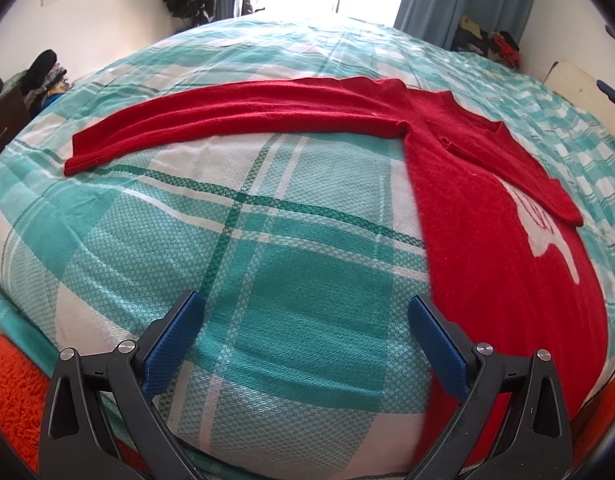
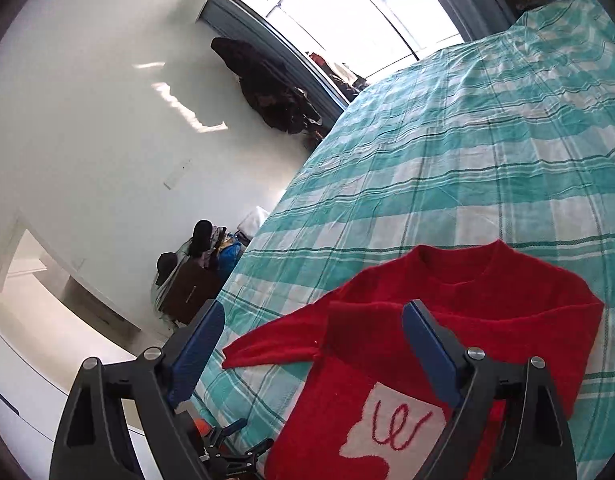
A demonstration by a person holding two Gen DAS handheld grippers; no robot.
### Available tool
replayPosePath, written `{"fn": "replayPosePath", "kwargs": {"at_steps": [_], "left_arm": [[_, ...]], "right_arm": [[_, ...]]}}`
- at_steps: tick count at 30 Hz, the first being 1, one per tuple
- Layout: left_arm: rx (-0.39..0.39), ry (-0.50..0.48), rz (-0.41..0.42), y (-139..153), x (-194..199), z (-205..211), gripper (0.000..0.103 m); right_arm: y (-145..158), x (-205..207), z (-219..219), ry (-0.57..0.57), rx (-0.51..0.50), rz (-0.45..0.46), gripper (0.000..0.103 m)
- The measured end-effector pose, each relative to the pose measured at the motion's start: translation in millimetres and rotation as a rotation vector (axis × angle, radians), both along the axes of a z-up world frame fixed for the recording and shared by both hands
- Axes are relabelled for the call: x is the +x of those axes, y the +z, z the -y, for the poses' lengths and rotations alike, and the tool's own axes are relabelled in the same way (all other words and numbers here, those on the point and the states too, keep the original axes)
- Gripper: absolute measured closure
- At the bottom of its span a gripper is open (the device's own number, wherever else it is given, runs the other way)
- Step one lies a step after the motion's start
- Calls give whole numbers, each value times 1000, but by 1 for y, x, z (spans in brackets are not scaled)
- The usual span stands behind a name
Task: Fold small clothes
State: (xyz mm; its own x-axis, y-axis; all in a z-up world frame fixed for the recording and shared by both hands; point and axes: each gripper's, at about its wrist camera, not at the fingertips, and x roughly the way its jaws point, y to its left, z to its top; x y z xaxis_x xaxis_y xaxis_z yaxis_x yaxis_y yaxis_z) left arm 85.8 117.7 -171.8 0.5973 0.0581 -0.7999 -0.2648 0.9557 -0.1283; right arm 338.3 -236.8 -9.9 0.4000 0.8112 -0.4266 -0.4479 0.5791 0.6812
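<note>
At the far left of the left wrist view, the cuff (image 1: 73, 158) of the red sweater (image 1: 487, 216) lies flat on the teal plaid bedsheet (image 1: 267, 264), at the end of the one sleeve (image 1: 235, 120) that is spread straight out to the side. The left gripper (image 1: 303, 312) hovers low over bare sheet near the bed's edge, its blue pads (image 1: 173, 344) wide apart and holding nothing, well apart from that cuff. Judging by the layout, the step in hand is folding this outstretched sleeve across the body: it would pay to take the cuff or mid-sleeve with a shallow pinch that catches only knit and not sheet, lift just enough to clear, and lay it across the chest without dragging the torso. Further right, the other sleeve (image 1: 519, 168) is already folded diagonally over the chest and partly covers the white patch (image 1: 547, 236). In the right wrist view the right gripper (image 2: 313, 334) is likewise spread and empty, hovering above the sweater's front, where it could steady the body during the fold.
</note>
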Motion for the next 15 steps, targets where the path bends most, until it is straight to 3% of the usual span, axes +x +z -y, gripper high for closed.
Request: {"fn": "replayPosePath", "kwargs": {"at_steps": [5,7,10,13,15], "left_arm": [[13,3,-8,-2,4,2,1],[21,6,-10,-3,5,4,1],[28,8,-11,-3,6,5,1],[34,6,-10,-3,5,5,1],[35,3,-10,-4,5,5,1]], "right_arm": [[-20,8,64,-199,-73,-35,14],[-34,18,89,-238,-114,-80,27],[-75,23,102,-207,-90,-184,38],[-135,21,106,-207,-23,-328,48],[-181,19,111,-284,-153,-430,50]]}}
